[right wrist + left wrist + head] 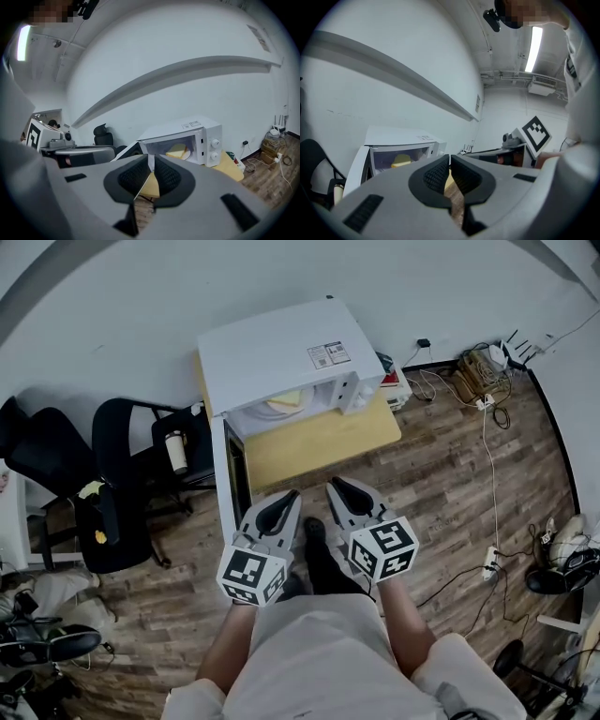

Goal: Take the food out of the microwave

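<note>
You are standing in what looks like an office or lab workroom, not a home kitchen. Bare white walls (141, 315) meet a wood-plank floor (450, 484). Black office chairs (122, 474) stand at your left. A white microwave (281, 357) sits on a low yellow table (319, 442) against the wall. Power strips (485, 401) and loose cables (488, 460) trail across the floor at your right. Overhead, a tube light (533, 42) glows beside exposed ceiling pipes (520, 77).

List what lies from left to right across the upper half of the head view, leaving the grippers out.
From the left: black office chair → white microwave, its door swung open → brown box among cables on the wooden floor.
</note>
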